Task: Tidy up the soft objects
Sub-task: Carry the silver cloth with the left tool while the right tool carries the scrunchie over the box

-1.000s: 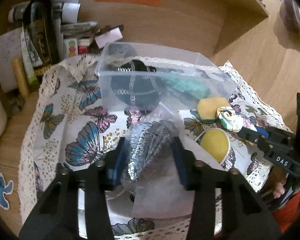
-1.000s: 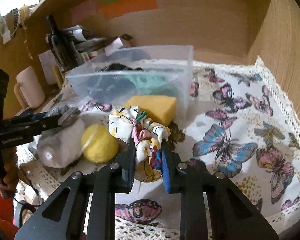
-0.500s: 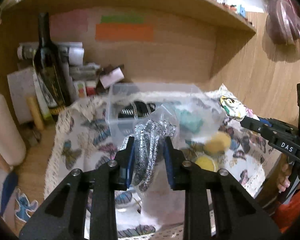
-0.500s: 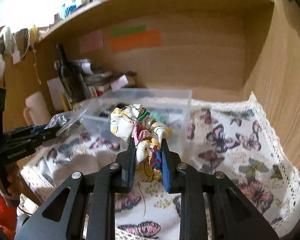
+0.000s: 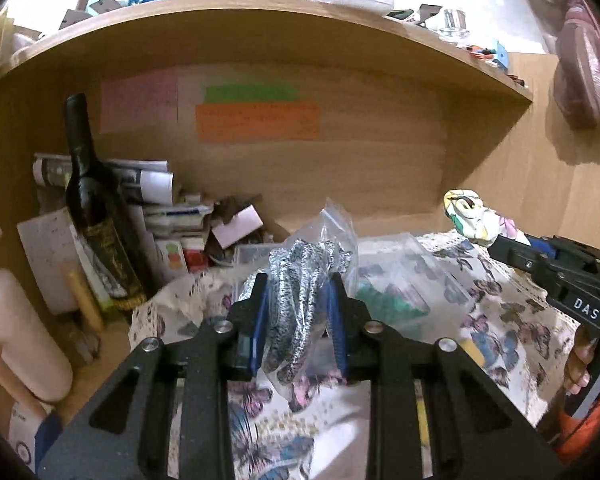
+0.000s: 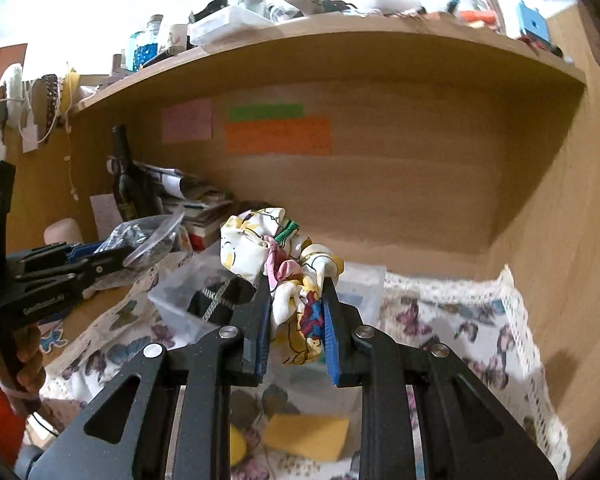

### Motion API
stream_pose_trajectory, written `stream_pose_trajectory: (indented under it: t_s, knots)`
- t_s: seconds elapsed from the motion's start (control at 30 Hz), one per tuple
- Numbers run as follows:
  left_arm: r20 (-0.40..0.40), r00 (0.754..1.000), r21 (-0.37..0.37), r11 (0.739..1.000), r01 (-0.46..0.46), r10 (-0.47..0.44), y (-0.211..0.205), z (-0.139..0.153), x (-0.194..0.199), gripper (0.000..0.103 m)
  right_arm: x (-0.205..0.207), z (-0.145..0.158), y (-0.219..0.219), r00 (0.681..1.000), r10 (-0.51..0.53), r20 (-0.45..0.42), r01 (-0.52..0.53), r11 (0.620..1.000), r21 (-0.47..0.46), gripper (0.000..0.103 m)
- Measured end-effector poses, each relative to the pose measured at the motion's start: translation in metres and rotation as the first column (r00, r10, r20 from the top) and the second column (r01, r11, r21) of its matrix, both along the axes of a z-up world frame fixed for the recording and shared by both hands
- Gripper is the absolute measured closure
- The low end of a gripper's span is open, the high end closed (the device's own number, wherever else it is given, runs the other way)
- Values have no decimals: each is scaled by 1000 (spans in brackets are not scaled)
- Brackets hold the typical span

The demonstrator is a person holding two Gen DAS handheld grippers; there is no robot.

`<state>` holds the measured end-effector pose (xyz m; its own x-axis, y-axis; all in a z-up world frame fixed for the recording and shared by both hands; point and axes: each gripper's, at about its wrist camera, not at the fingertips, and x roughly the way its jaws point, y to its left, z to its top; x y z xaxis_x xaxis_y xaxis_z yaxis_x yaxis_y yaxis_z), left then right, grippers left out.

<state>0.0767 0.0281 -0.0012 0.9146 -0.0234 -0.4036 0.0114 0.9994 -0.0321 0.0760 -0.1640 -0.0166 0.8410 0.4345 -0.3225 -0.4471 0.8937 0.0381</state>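
Note:
My left gripper (image 5: 298, 282) is shut on a clear plastic bag of silver-grey cord (image 5: 304, 276) and holds it in the air above the butterfly cloth. It also shows in the right wrist view (image 6: 120, 258). My right gripper (image 6: 294, 284) is shut on a white cartoon-print scrunchie (image 6: 284, 256), raised over the clear plastic box (image 6: 172, 300). The scrunchie also shows in the left wrist view (image 5: 472, 218). The box (image 5: 400, 280) holds a black item and something teal. A yellow sponge (image 6: 306, 436) lies on the cloth below.
A dark wine bottle (image 5: 96, 216), papers and small boxes (image 5: 180, 216) crowd the back left of the alcove. A pale roll (image 5: 18, 332) stands at far left. A wooden shelf (image 5: 260, 28) overhangs. The lace-edged butterfly cloth (image 6: 480, 332) covers the surface.
Both grippers have risen well above the cloth with their loads. The bag has left the surface and the scrunchie is now higher over the box.

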Motion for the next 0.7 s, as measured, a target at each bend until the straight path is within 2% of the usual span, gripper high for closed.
stream_pose_trajectory:
  t_s: [0.23,0.37,0.5,0.7]
  knots:
    - [-41,999,22,1000,0,1,-5,0,38,76,23,12,12,1000,4,24,-3,999,-32,83]
    - [-98,995,34,999,5,-1,-7,-10,62,76,40,10,22,1000,15,6,-14,998,-53,83]
    - [-169,986,20,1000,21,-18,-8,-25,83,76,60,1,32,999,26,-32,-29,996,-84,83]
    - [-247,968,7,999,42,-39,-10,-46,104,76,92,-23,43,989,37,-140,-54,991,-123,83]
